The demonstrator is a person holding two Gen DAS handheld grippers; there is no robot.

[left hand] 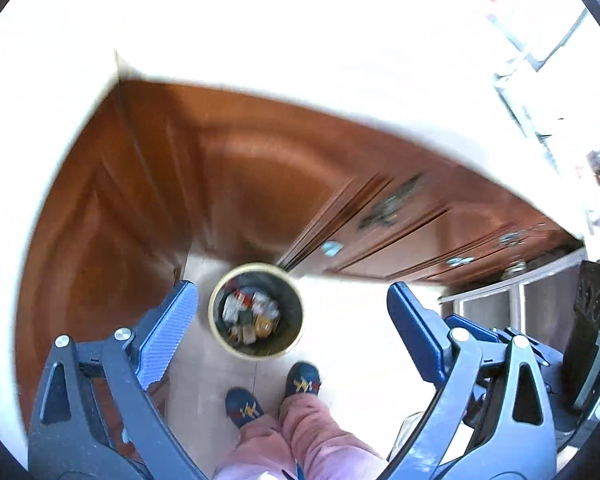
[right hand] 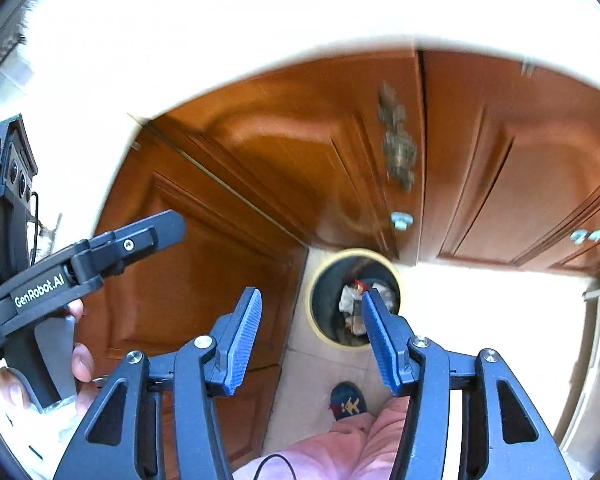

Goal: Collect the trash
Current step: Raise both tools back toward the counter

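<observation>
The left gripper [left hand: 292,320] fills the bottom of its own view, its two blue fingers [left hand: 166,332] spread wide with nothing between them. The right gripper [right hand: 310,336] sits just as close in its view, fingers [right hand: 242,340] at a middling gap and also empty; one blue pad overlaps the bin only by line of sight.

The wooden cabinets [left hand: 220,184] are the largest thing, wrapping around the corner behind the bin [left hand: 256,311], with a pale countertop [left hand: 260,60] above them, washed out by glare. The bin stands on the light tiled floor [left hand: 340,320] right at the foot of the cabinets, in the corner where two runs meet. It is round with a cream rim and a dark inside, and the trash [left hand: 250,314] lies in it: crumpled wrappers and scraps, blurred.

On the near side of the bin stands the person, in pink trousers [left hand: 320,436] and dark blue slippers [left hand: 303,380].

The left view shows both slippers, and a bright window to the far right of the bin. The right view shows one slipper [right hand: 348,402], the bin [right hand: 356,298] partly hidden, a hanging metal handle [right hand: 398,140] on a door above the bin, and, to the left, the body of the left gripper [right hand: 84,264] held in the person's hand [right hand: 80,356].
</observation>
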